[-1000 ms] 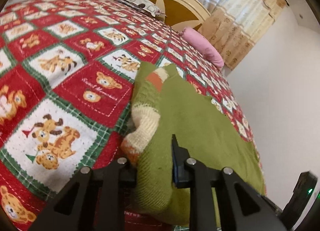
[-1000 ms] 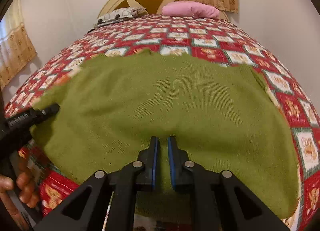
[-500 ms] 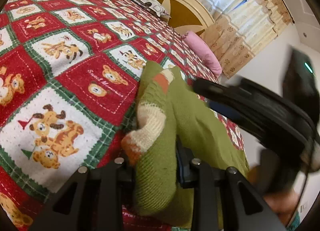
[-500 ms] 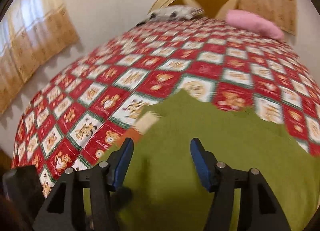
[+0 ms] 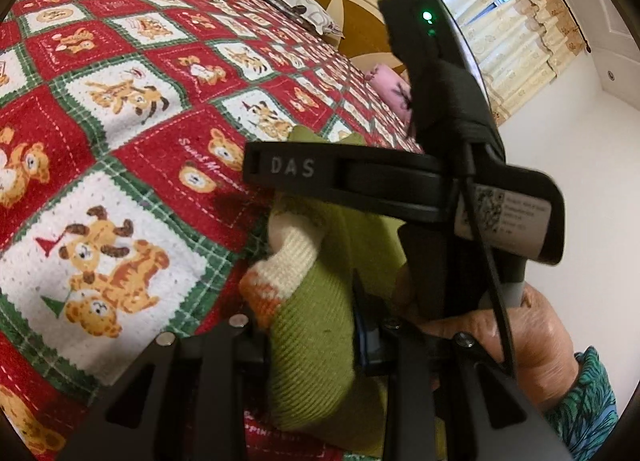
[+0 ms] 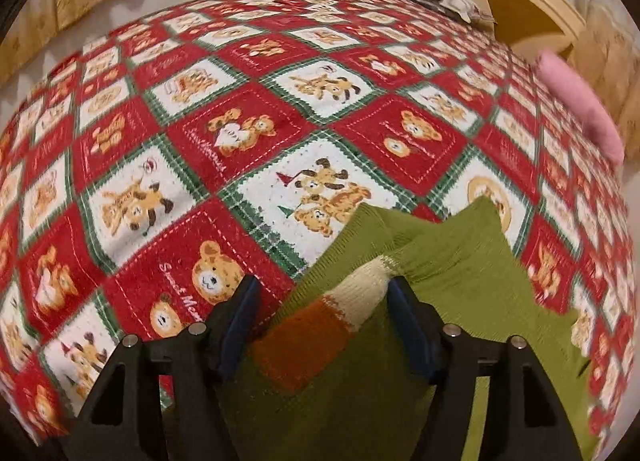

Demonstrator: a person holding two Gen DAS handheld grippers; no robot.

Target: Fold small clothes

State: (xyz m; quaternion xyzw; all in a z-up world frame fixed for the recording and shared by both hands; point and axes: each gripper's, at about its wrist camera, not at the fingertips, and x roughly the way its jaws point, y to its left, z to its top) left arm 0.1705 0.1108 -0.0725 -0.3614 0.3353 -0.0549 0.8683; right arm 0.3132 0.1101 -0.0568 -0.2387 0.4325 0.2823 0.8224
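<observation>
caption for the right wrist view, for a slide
Open right gripper straddling the striped cuff of a green knitted sweater on a bear-print quilt

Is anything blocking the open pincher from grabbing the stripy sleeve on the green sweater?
No. The right gripper has just been opening, and the sleeve cuff of the green sweater lies right between its fingers, nothing on top.

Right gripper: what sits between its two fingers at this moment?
In the right wrist view, the right gripper, whose jaws have just been opening, straddles the green sweater's cream and orange striped cuff; the pads do not press on it.
</observation>
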